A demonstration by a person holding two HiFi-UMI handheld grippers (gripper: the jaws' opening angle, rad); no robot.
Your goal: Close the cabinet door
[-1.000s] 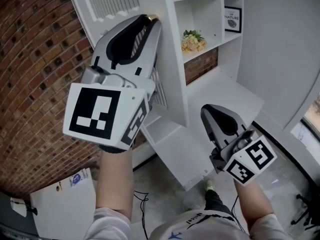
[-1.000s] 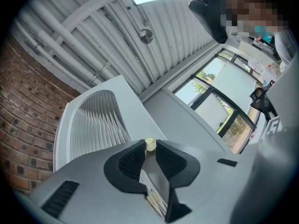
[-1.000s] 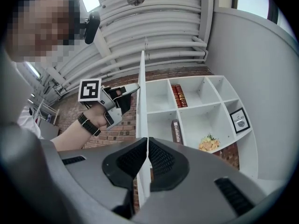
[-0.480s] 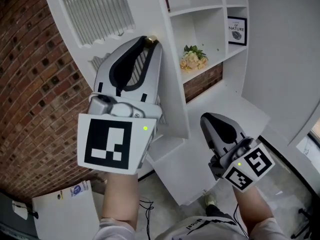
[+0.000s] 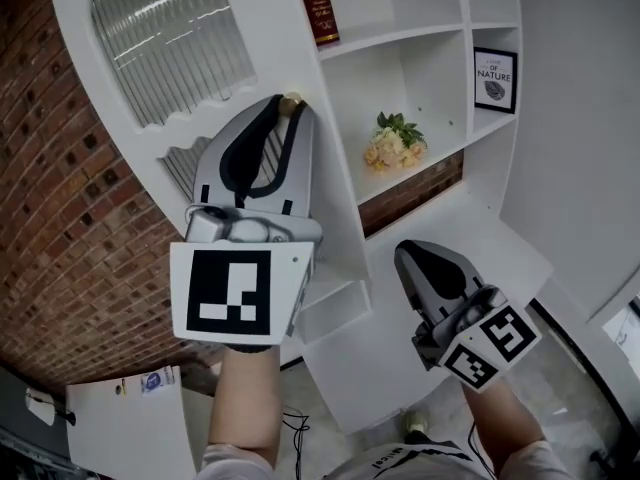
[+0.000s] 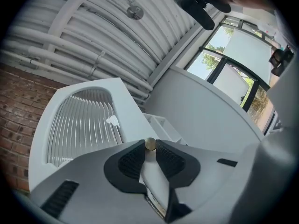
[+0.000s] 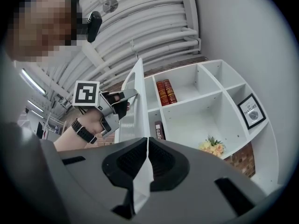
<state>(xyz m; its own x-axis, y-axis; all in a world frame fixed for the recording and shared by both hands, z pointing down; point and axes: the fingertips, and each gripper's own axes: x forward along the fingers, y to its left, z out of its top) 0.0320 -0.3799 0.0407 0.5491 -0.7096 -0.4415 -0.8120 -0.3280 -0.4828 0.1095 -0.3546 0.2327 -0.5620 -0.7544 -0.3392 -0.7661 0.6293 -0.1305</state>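
One white cabinet door (image 5: 285, 53) beside a brick wall (image 5: 70, 218): left gripper (image 5: 289, 106) clamps its brass knob (image 6: 150, 144), right gripper (image 7: 147, 140) closed, empty.

Pale flowers (image 5: 396, 144) on a shelf (image 5: 442, 148), framed print (image 5: 495, 79) in the next compartment, red book (image 5: 316, 6) above, brick wall (image 5: 60, 218) at left.
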